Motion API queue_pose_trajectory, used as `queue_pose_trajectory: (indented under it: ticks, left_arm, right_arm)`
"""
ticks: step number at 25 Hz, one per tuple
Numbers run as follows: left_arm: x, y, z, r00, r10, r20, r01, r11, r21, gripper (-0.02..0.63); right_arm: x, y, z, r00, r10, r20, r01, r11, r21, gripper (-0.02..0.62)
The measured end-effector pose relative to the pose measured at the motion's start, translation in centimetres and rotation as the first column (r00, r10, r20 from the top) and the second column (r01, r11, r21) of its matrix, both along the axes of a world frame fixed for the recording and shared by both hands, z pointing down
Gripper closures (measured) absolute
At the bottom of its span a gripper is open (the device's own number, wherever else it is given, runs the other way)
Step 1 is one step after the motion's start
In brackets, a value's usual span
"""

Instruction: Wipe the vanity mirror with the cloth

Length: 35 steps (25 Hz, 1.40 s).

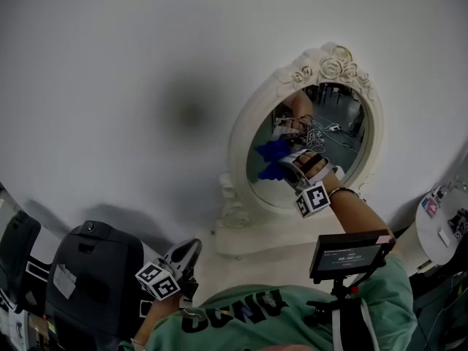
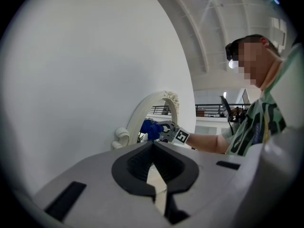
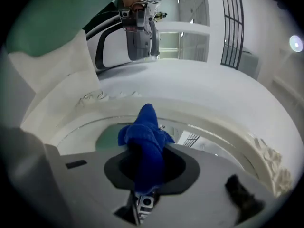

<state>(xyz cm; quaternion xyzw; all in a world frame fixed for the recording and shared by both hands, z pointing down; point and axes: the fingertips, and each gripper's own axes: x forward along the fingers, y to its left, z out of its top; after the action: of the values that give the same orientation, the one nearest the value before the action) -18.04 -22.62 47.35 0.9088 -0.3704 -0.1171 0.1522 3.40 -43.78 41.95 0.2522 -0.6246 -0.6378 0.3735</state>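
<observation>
Now | right tongs [image 1: 292, 168] grip cloth [image 3: 145, 137] | on mirror [image 1: 344, 145] beside frame [image 1: 241, 134]

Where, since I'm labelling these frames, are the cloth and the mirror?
cloth [image 3: 145, 137], right gripper view, on its bunched blue middle.
mirror [image 1: 342, 156], head view, on bare glass near its right edge.
</observation>
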Motion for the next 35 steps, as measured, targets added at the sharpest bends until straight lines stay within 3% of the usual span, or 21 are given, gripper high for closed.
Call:
queue_pose_trajectory:
  ticks: [6,11,17,21,27,32,35]
  left_arm:
    - [-1.6,0.6,0.1,0.999,-0.043,-0.006,0.043,0.999,-0.003,0.6]
    - [-1.6,0.4,0.1,0.998,-0.06,-0.003,0.06,0.998,-0.006,0.6]
    - [-0.9,-0.2,0.2,1.0,-0.016,-0.006,0.016,1.0,-0.003,0.6]
    - [-0.5,-0.3,0.2,1.0,-0.01,0.002,0.01,1.0,-0.003,0.6]
    - [-0.7,-0.5,0.5,1.0,-0.009,0.008,0.009,1.0,-0.009,0.6]
    - [0.4,-0.9,0.4,1.0,0.022,0.006,-0.022,1.0,-0.007,0.6]
    - [0.7,-0.9,0.4,1.0,0.03,0.009,-0.03,0.999,-0.01,0.6]
  right_arm:
    - [-7.7,-0.4,1.4,0.995,-0.102,-0.017,0.102,0.995,0.008,0.528]
    - [-7.4,-0.8,1.4,0.992,-0.123,0.013,0.123,0.992,-0.004,0.526]
    - [-7.0,-1.1,1.7,0.994,-0.11,0.004,0.11,0.994,-0.002,0.526]
    - [-2.2,-1.4,1.9,0.999,-0.052,0.002,0.052,0.999,-0.012,0.527]
    - [8.8,-2.5,2.3,0.993,0.118,-0.018,-0.119,0.993,-0.026,0.526]
    - [17.1,-3.3,2.2,0.963,0.265,-0.046,-0.266,0.964,-0.026,0.527]
    - [22.6,-3.6,2.0,0.921,0.382,-0.078,-0.385,0.923,-0.023,0.526]
